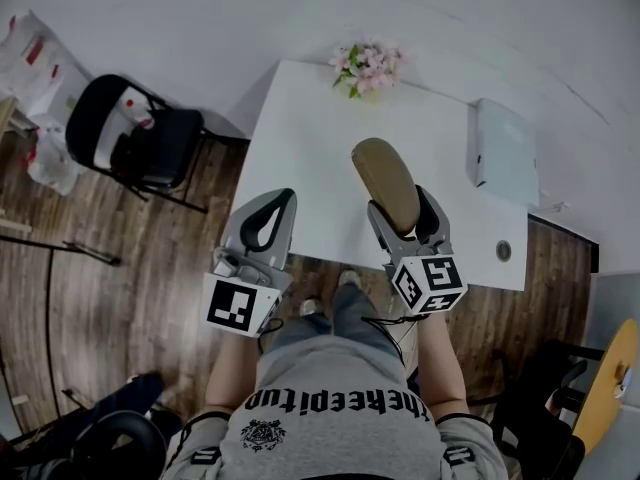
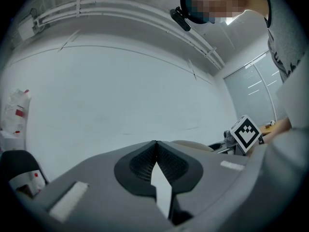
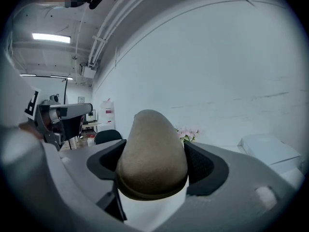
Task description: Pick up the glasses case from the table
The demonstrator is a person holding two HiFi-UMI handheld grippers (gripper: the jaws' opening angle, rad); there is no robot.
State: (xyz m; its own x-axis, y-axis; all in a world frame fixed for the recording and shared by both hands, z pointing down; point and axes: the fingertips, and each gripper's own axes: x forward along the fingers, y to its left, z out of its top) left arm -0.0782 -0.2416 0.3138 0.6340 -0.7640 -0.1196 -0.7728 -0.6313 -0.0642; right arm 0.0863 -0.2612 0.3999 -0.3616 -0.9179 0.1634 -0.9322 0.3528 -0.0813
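Note:
An olive-brown oval glasses case (image 1: pixel 385 183) is held up above the white table (image 1: pixel 310 158), tilted away from me. My right gripper (image 1: pixel 403 215) is shut on its near end. In the right gripper view the case (image 3: pixel 152 153) fills the space between both jaws and hides the fingertips. My left gripper (image 1: pixel 282 200) hangs over the table's left front edge, shut with nothing in it. In the left gripper view its pads (image 2: pixel 145 162) meet at a seam, and the right gripper's marker cube (image 2: pixel 247 132) shows at the far right.
A pink flower bunch (image 1: pixel 367 68) sits at the table's far edge. A pale grey flat box (image 1: pixel 505 151) lies at the right side, and a small dark round object (image 1: pixel 503 251) rests near the front right corner. A black chair (image 1: pixel 135 140) stands left of the table on the wood floor.

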